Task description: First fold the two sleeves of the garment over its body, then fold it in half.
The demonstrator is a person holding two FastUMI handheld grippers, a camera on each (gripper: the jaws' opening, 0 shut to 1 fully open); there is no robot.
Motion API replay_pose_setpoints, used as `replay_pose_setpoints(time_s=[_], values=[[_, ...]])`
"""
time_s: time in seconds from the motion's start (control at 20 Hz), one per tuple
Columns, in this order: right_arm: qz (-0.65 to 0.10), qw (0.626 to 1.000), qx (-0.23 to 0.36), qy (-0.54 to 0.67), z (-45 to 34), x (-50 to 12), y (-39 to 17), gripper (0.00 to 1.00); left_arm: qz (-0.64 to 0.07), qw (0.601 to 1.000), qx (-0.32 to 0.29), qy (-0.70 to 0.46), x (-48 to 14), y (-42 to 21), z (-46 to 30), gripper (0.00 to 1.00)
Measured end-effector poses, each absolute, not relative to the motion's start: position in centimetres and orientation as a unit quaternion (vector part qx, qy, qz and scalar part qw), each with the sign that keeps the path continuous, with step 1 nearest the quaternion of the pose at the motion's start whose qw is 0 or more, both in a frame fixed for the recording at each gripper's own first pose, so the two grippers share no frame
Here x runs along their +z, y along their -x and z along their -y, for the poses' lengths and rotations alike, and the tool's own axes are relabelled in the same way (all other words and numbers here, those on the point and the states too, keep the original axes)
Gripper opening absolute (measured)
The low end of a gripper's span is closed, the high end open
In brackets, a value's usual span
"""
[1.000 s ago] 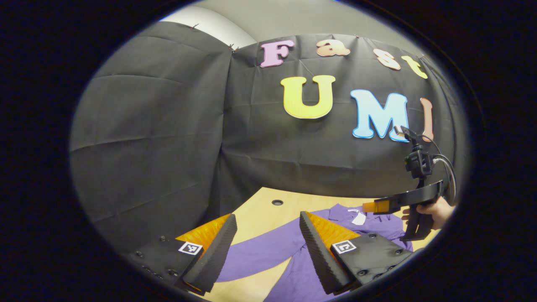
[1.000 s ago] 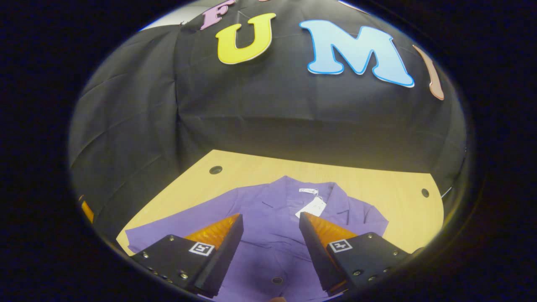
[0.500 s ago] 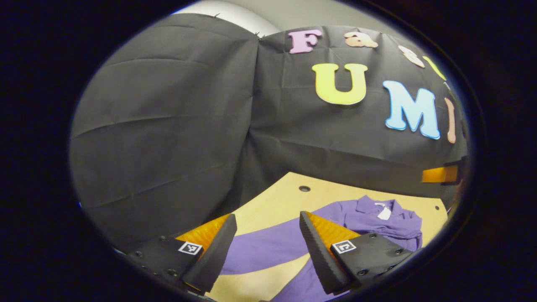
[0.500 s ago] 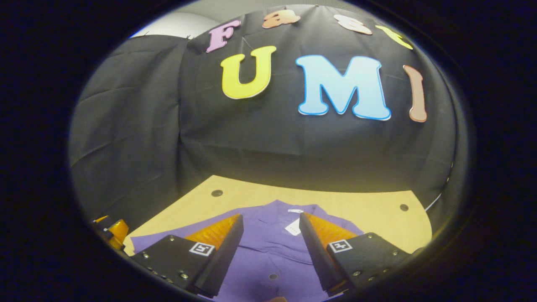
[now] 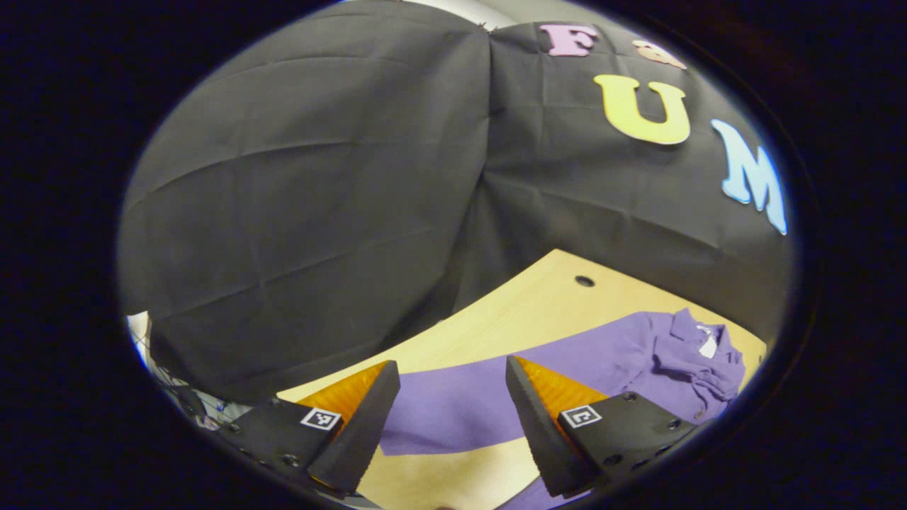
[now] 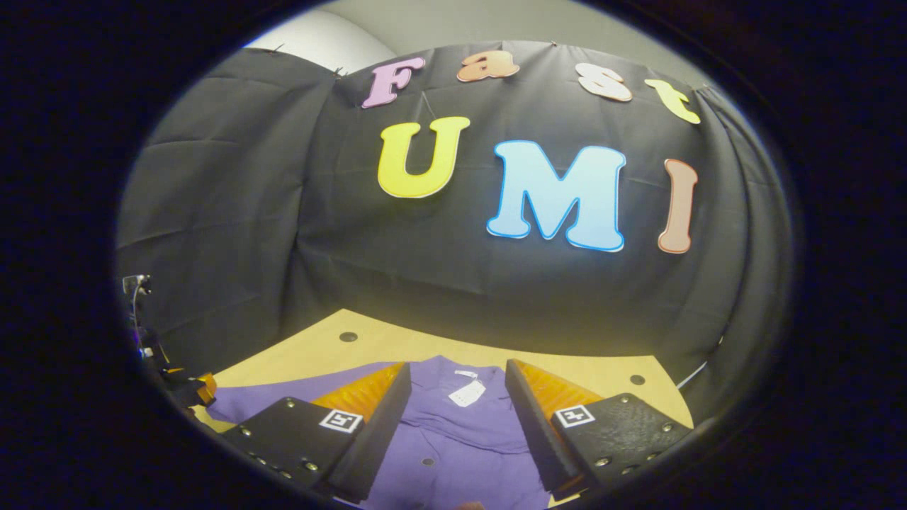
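A purple collared shirt [image 6: 453, 439] lies flat on the wooden table [image 6: 567, 372], a white tag [image 6: 466, 394] at its neck. In the left gripper view one long sleeve [image 5: 460, 407] stretches left from the body, with the collar [image 5: 698, 347] far to the right. My left gripper [image 5: 451, 365] hovers open above that sleeve near its cuff end, nothing between its fingers. My right gripper [image 6: 457, 365] hangs open over the shirt's chest, just short of the collar. At the far left edge of the right gripper view a bit of the left gripper [image 6: 190, 388] shows by the sleeve.
Black cloth walls close in the table at the back and left. The tabletop [image 5: 524, 319] has a round hole [image 5: 584, 280] near its back left, and another hole [image 6: 638, 380] at the back right. Bare wood lies beyond the collar.
My left gripper has swung left along the sleeve toward its cuff, and the right gripper has slid out of its view. My right gripper has drawn back and tilted up; the shirt sits lower in its view.
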State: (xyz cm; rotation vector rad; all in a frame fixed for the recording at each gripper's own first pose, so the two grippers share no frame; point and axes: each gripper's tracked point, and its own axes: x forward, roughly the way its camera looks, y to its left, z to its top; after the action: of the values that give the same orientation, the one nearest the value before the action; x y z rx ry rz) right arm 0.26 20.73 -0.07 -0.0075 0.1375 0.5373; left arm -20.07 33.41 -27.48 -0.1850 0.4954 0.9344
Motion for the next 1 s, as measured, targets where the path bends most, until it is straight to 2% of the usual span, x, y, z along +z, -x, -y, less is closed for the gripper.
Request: replay_pose_setpoints(time_s=[0.05,0.1,0.65,0.8,0.9,0.95,1.0], values=[[-0.070,0.962,0.265,0.006,-20.6,-0.1,0.0,0.83,-0.247,0.850,0.456,0.088,-28.4,20.7,-34.2,0.97],[-0.071,0.962,0.265,0.007,-20.5,-0.3,0.1,0.83,-0.254,0.845,0.462,0.092,-29.1,21.0,-34.7,0.94],[-0.111,0.960,0.257,-0.005,-19.8,-2.2,1.1,0.83,-0.342,0.784,0.492,0.162,-36.4,24.0,-36.2,0.96],[-0.118,0.958,0.262,-0.002,-20.0,-2.6,1.0,0.83,-0.359,0.777,0.489,0.168,-36.4,24.2,-35.6,0.95],[-0.120,0.956,0.267,-0.003,-20.4,-2.7,1.1,0.83,-0.361,0.779,0.488,0.157,-36.5,24.0,-35.8,0.98],[-0.121,0.955,0.270,-0.005,-20.6,-2.7,1.1,0.83,-0.361,0.781,0.486,0.153,-36.4,23.9,-35.8,0.95],[-0.122,0.954,0.274,-0.007,-20.9,-2.8,1.1,0.83,-0.362,0.783,0.484,0.149,-36.7,24.0,-35.8,1.00]])
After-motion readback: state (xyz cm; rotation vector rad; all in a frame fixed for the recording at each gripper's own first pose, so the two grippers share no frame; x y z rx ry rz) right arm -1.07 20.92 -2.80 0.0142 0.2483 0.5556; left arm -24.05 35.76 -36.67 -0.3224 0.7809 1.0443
